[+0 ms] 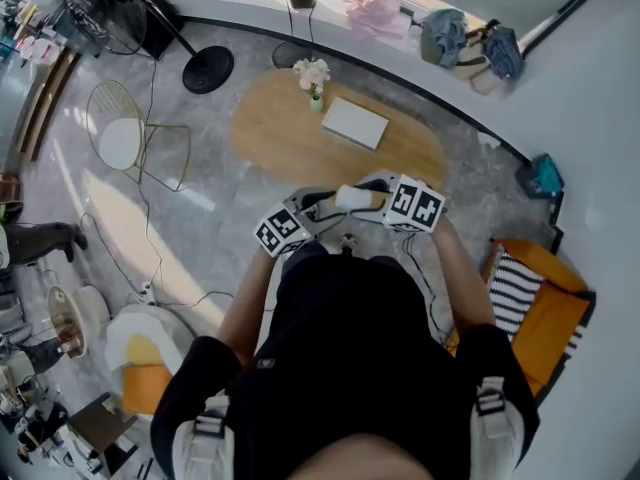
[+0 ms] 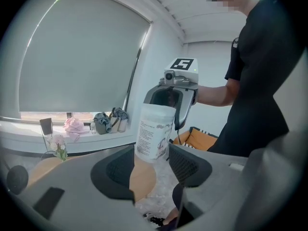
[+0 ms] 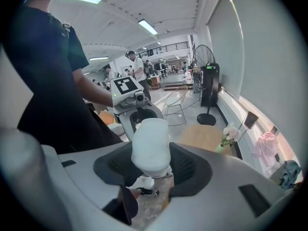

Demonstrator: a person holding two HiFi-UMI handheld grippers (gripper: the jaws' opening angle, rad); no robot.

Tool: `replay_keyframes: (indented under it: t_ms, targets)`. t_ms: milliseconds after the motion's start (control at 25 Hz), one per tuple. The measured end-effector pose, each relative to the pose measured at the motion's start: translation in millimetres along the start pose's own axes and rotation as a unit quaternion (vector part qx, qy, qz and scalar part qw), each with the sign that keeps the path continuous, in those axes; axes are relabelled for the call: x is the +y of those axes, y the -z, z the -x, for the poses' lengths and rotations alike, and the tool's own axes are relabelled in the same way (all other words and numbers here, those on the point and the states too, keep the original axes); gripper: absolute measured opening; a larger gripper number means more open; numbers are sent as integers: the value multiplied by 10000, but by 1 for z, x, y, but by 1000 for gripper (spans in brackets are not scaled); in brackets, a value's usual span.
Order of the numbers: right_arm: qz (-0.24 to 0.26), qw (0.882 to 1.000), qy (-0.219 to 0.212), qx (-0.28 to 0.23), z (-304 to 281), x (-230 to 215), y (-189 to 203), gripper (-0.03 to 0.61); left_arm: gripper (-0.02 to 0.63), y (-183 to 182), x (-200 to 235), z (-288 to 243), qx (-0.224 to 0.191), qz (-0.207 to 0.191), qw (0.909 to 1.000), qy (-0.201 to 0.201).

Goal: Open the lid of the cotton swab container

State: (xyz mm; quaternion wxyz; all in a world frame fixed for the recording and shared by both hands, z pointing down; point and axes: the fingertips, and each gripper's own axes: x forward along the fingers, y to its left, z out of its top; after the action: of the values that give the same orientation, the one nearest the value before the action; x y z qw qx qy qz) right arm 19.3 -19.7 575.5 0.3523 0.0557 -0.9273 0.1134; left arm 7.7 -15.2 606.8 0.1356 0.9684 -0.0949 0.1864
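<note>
Clamping cotton swab container [image 3: 150, 146] mid-air w/ R gripper [image 3: 151, 166] fingers; L gripper [image 2: 153, 165] fingers released around its end, floor [image 2: 159, 194] below.

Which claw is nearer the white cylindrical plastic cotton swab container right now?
Right. The right claw is clamped on the white cylindrical plastic container; the left claw stands open around its other end.
</note>
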Motion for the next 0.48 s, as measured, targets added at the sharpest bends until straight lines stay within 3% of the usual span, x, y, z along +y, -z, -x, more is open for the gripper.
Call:
replay_keyframes:
  t_ms: [320,480]
  targets:
    - [342,9989,-302,85,3,16,-24,210,235,-12,-7,-2,-49,-70,10000,39]
    - [532,9977,-405,-111,2,20,-33,209,241,-24,-14,-3,-155,-194,9996,99]
